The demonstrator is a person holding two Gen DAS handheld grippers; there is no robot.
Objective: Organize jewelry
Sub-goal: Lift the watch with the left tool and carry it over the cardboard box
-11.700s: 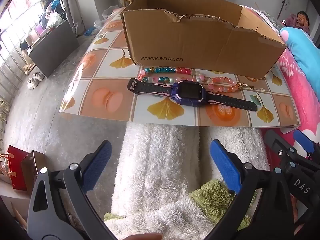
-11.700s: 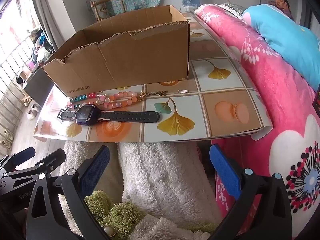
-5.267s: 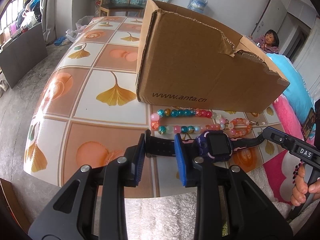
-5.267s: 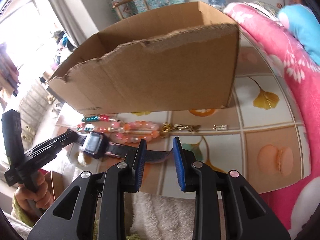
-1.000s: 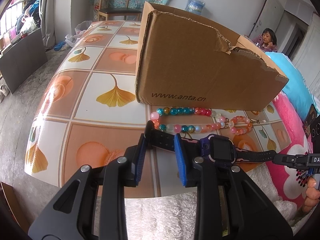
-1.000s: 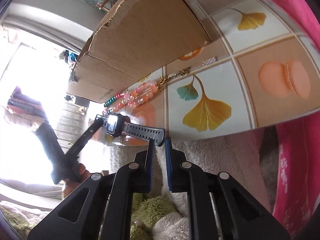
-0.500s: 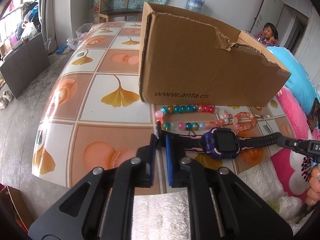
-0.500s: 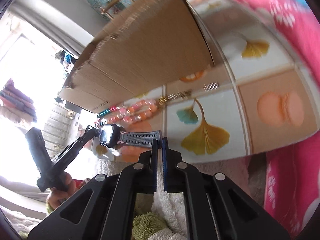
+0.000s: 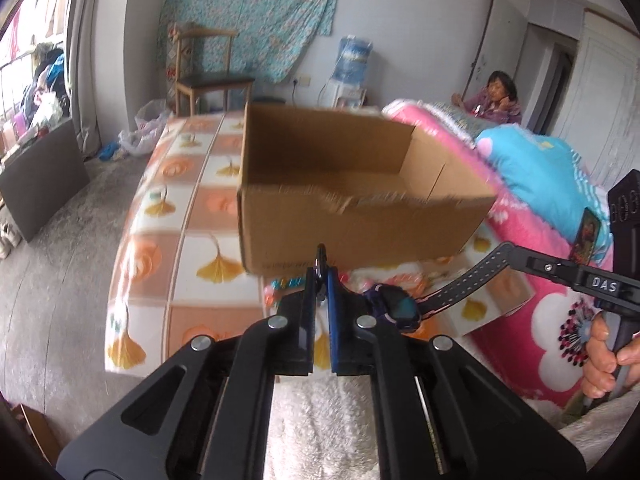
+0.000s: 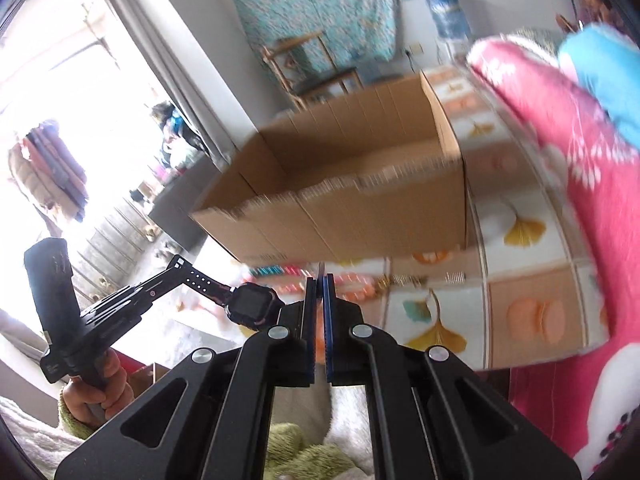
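Left hand-held gripper [image 9: 321,280]: jaws just closed, pinching buckle end of smartwatch [image 9: 396,307] strap. Right hand-held gripper [image 10: 319,280]: clamped on opposite strap end. Watch strung between both grippers, lifted clear of bench [image 9: 176,208], hanging above its near edge, face up. Open cardboard box [image 9: 360,220] sits on bench just behind watch. Bead bracelets [image 10: 280,270] lie on bench along box front wall, blurred. Pink quilt [image 10: 560,128] along bench right edge.
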